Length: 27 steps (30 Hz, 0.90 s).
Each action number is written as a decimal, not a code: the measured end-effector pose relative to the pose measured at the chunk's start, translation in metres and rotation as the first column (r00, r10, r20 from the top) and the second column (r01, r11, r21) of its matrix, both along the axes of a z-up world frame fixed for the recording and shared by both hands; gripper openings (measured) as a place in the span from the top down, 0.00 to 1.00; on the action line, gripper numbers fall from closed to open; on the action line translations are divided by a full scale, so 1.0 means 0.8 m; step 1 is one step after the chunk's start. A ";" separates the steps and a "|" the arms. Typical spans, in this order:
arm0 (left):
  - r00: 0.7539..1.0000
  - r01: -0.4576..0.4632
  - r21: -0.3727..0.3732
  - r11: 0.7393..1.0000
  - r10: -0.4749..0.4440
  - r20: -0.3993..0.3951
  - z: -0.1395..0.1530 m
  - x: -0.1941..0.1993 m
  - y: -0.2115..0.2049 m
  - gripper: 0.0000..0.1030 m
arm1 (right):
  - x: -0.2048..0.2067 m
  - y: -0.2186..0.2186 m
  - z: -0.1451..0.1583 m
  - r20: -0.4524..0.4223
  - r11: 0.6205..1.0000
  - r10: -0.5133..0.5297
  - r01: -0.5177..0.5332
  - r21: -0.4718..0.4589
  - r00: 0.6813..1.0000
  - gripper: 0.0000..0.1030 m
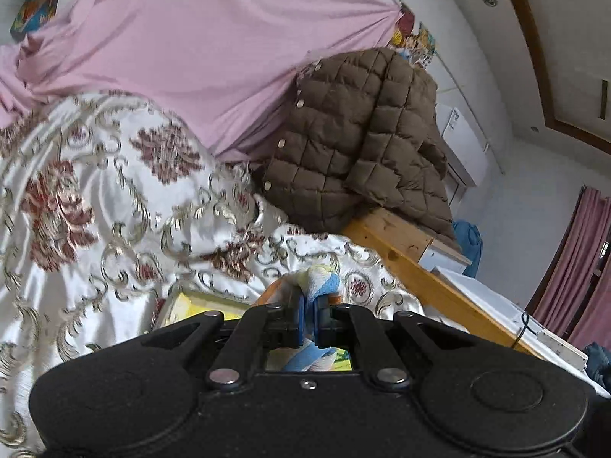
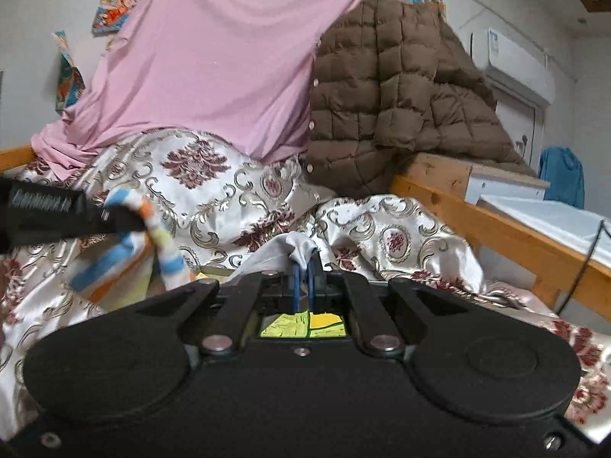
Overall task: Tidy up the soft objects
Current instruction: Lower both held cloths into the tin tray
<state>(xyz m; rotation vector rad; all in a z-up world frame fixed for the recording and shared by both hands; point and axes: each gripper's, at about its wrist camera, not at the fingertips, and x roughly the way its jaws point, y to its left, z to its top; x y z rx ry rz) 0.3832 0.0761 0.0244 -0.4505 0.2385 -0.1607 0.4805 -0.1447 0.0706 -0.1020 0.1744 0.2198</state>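
Gripping striped cloth [image 1: 319, 278] at lower centre: left gripper [image 1: 308, 318], jaws closed on fabric. Right gripper [image 2: 304, 286]: jaws nearly shut, pinching white cloth [image 2: 296, 246]. Quilt [image 2: 214, 191] beneath; jacket [image 2: 385, 91] upper right, on rail.

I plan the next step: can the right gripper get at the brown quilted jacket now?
Probably not yet: the right gripper is shut on a white cloth. The brown quilted jacket lies unobstructed beyond the floral quilt.
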 end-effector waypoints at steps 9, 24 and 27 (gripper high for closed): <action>0.989 -0.032 0.007 0.999 0.032 -0.144 -0.064 0.050 0.019 0.97 | 0.087 0.050 -0.053 -0.182 0.995 0.020 -0.037 -0.092 0.983 1.00; 0.899 -0.010 0.046 0.999 0.029 -0.438 -0.121 0.104 0.034 0.96 | 0.162 0.157 -0.136 -0.408 0.951 0.074 -0.187 -0.245 0.910 1.00; 0.885 -0.006 0.047 0.999 0.027 -0.465 -0.126 0.110 0.036 0.96 | 0.172 0.158 -0.143 -0.428 0.949 0.077 -0.197 -0.245 0.901 1.00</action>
